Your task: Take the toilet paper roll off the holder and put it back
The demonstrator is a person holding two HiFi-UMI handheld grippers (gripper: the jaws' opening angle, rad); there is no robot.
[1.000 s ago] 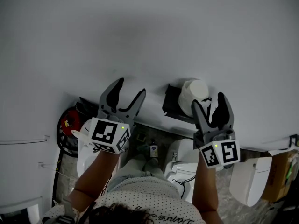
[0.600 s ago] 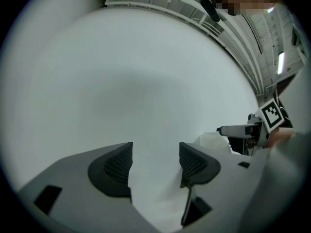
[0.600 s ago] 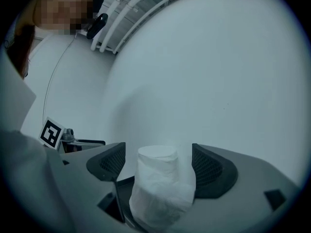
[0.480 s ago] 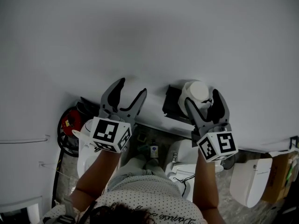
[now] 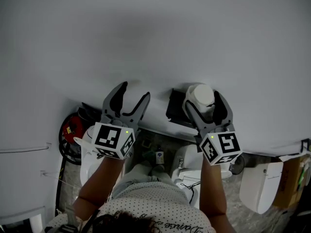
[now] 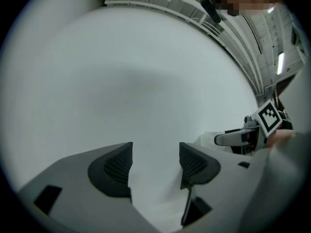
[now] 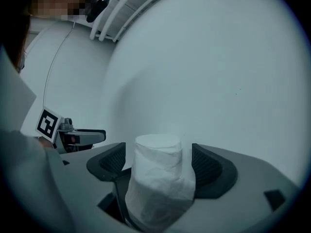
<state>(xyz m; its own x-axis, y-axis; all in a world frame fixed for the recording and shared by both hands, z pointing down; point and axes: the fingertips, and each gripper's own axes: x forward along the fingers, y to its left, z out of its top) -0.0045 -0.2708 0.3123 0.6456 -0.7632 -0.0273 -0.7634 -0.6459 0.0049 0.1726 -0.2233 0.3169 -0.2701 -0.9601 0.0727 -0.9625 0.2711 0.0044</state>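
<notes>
Toilet paper roll (image 5: 203,93) on black holder (image 5: 174,107) is flanked, ungripped, by right gripper (image 5: 201,100) fingers, just opened wide; left gripper (image 5: 134,91) fingers are held spread, empty.

Dim, flat grey light; soft shadow patch on plain white wall (image 5: 146,42); both gripper views fisheye-warped, corners vignetted black, foreground soft.

we see a black holder (image 5: 175,107) fixed to the white wall (image 5: 146,33); the toilet paper roll (image 5: 201,96) sits on it, at its three o'clock side.
</notes>
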